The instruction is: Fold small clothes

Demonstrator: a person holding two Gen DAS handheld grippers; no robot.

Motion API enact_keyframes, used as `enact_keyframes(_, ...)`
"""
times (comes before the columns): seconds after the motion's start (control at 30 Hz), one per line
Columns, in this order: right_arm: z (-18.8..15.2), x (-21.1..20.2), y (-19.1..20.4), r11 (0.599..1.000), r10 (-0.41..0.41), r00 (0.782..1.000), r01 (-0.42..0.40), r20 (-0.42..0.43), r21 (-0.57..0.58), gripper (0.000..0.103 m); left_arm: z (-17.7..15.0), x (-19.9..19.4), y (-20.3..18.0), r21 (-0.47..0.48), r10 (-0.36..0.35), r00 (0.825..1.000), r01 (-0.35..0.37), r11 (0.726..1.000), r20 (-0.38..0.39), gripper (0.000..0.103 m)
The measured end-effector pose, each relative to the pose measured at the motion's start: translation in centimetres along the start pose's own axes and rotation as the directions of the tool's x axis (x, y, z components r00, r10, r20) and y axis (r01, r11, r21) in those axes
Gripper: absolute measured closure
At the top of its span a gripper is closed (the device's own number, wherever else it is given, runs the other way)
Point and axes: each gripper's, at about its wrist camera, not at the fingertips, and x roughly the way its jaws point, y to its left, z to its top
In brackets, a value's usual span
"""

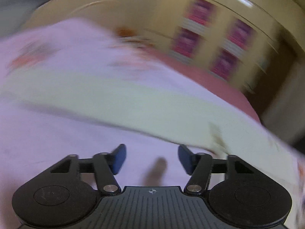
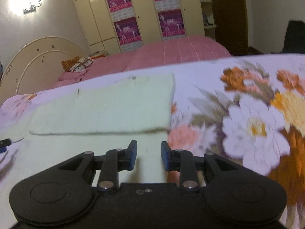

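Observation:
A pale green garment (image 2: 106, 105) lies flat on a floral sheet (image 2: 247, 118), with one layer folded over another. In the right wrist view my right gripper (image 2: 148, 155) is open and empty, just above the garment's near right part. In the blurred left wrist view the garment (image 1: 118, 99) runs as a pale green band across the sheet (image 1: 47, 133). My left gripper (image 1: 152, 159) is open and empty over the bare sheet, just short of the garment's edge.
A pink bed (image 2: 171, 51) with a cream headboard (image 2: 38, 57) stands behind the sheet. A cream wardrobe with pink posters (image 2: 148, 15) fills the back wall. A dark object (image 2: 4, 143) sits at the left edge of the right wrist view.

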Motion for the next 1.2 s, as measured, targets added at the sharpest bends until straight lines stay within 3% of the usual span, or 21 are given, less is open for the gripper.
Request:
enact_keyframes(0.07, -0.5, -0.4, 0.1, 1.0, 0.003, 1.0, -0.003, -0.008, 0.021, 0.075, 1.0, -0.6, 5.0, -0.192, 0.06, 0.998, -0.052, 0.98, 0.036, 0.047)
enact_keyframes(0.13, -0.7, -0.6, 0.4, 0.999, 0.012, 1.0, -0.012, -0.009, 0.038, 0.075, 1.8, -1.4, 8.6, -0.303, 0.113, 0.99, -0.082, 0.949, 0.087, 0.047)
enact_keyframes(0.23, -0.5, -1.0, 1.4, 0.999, 0.029, 1.0, -0.028, -0.004, 0.037, 0.075, 2.9, -1.6, 13.3, -0.458, 0.111, 0.987, -0.045, 0.888, 0.117, 0.047)
enact_keyframes(0.3, -0.2, -1.0, 2.1, 0.999, 0.041, 0.999, -0.041, -0.001, 0.033, 0.075, 3.5, -0.8, 15.2, -0.516, 0.097, 0.985, -0.012, 0.857, 0.139, 0.048)
enact_keyframes(0.47, 0.7, -0.1, 2.7, 0.996, 0.046, 0.999, -0.046, 0.01, 0.072, 0.075, 4.8, 1.1, 16.2, -0.558, 0.12, 0.981, -0.013, 0.83, 0.155, 0.051)
enact_keyframes(0.53, 1.1, 0.3, 2.4, 0.994, 0.033, 0.999, -0.034, 0.013, 0.107, 0.075, 5.6, 1.9, 16.1, -0.562, 0.146, 0.979, -0.042, 0.826, 0.141, 0.066)
enact_keyframes(0.6, 1.3, 0.6, 2.1, 0.991, 0.03, 0.999, -0.032, 0.016, 0.128, 0.075, 5.9, 2.5, 16.3, -0.56, 0.179, 0.977, -0.087, 0.824, 0.111, 0.101)
enact_keyframes(0.67, 1.3, 0.9, 2.0, 0.991, 0.024, 1.0, -0.026, 0.016, 0.131, 0.074, 6.3, 2.7, 16.6, -0.558, 0.171, 0.979, -0.082, 0.826, 0.11, 0.1)
enact_keyframes(0.77, 1.3, 1.2, 1.9, 0.991, 0.018, 1.0, -0.02, 0.015, 0.131, 0.074, 7.3, 2.2, 13.5, -0.408, 0.121, 0.977, -0.04, 0.912, 0.175, 0.1)
enact_keyframes(0.9, 1.3, 1.6, 1.5, 0.99, 0.009, 1.0, -0.011, 0.017, 0.144, 0.074, 8.2, 3.1, 6.4, -0.164, -0.004, 0.983, 0.035, 0.986, 0.185, 0.1)
enact_keyframes(1.03, 1.1, 2.0, 1.2, 0.987, 0.003, 1.0, -0.005, 0.017, 0.161, 0.074, 7.7, 5.0, -3.1, 0.042, -0.151, 0.979, 0.147, 0.988, 0.136, 0.1)
enact_keyframes(1.2, 0.8, 2.0, 0.9, 0.985, 0.007, 1.0, -0.01, 0.017, 0.173, 0.074, 4.6, 7.4, -14.4, 0.213, -0.259, 0.966, 0.251, 0.944, 0.009, 0.1)
